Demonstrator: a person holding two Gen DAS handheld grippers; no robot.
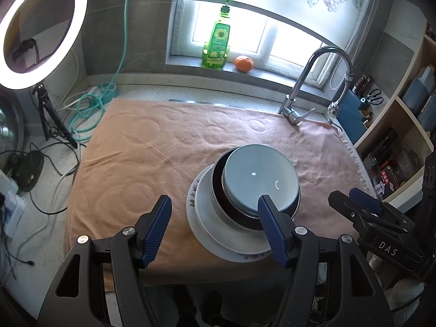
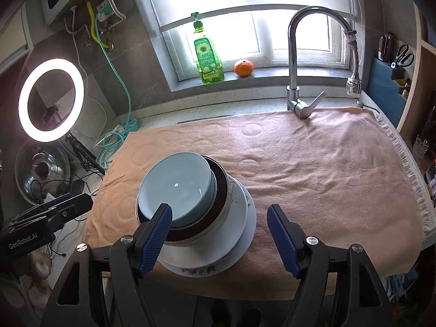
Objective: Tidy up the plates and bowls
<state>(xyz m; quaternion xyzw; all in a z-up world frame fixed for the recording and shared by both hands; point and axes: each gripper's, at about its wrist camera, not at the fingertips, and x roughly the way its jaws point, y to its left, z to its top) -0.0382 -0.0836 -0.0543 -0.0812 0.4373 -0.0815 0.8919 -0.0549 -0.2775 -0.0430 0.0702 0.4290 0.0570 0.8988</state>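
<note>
Plates and bowls are gathered into one stack near the front edge of the towel (image 2: 313, 163) that covers the worktop. A flowered plate (image 2: 199, 271) lies at the bottom with a plain white plate (image 2: 245, 218) on it, then a dark bowl (image 2: 218, 190), and the pale blue bowl (image 2: 177, 188) nests on top. I read that order as deliberate: widest and flattest underneath, so the pile sits steady. The blue bowl sits slightly off-centre in the dark one, toward the far side in the left wrist view.

My left claw (image 1: 215, 229) stands open with nothing between its pads, the stack (image 1: 245, 204) just beyond and partly behind its right finger. My right claw (image 2: 219, 238) is also open and empty; its left finger overlaps the blue bowl's near rim in the picture, but I cannot tell if it touches. Both claws point down at the pile from either side, which suits steadying or checking it.

Judging by the bare towel, the stacking looks about finished.
</note>
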